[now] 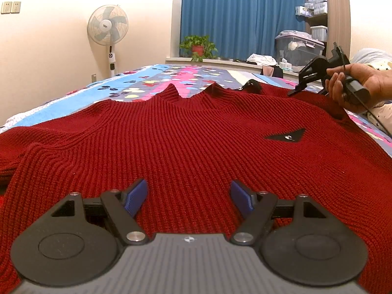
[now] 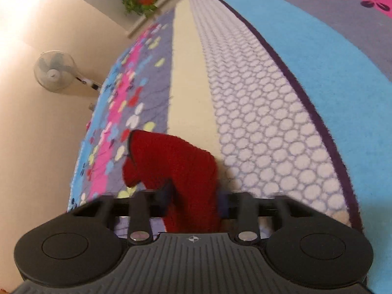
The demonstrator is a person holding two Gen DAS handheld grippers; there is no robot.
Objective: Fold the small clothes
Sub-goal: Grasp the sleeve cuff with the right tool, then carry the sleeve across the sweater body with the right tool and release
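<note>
Sweater (image 1: 186,142): dark red, ribbed knit, high collar; spread flat across the middle of the left wrist view, collar toward the top of frame.
Patch (image 1: 286,137): black triangle with a small pale emblem, on the sweater at centre right.
Sleeve (image 2: 176,169): red knit, bunched, rising from bottom centre of the right wrist view.
Left gripper (image 1: 188,198): bottom centre, over the sweater's lower part; jaws released, blue pads (image 1: 136,197) wide apart with nothing between them.
Right gripper (image 2: 193,201): jaws clenched on the sleeve; in the left wrist view it sits at upper right, held in a hand (image 1: 357,88) at the sweater's edge.
Blanket (image 2: 269,103): under the sweater; blue, pink, grey and cream bands with petal and pebble prints.
Fan (image 1: 108,28): white, upper left, against the wall.
Plant (image 1: 198,46): red pot, on the sill.
Curtain (image 1: 242,14): blue, top centre.
</note>
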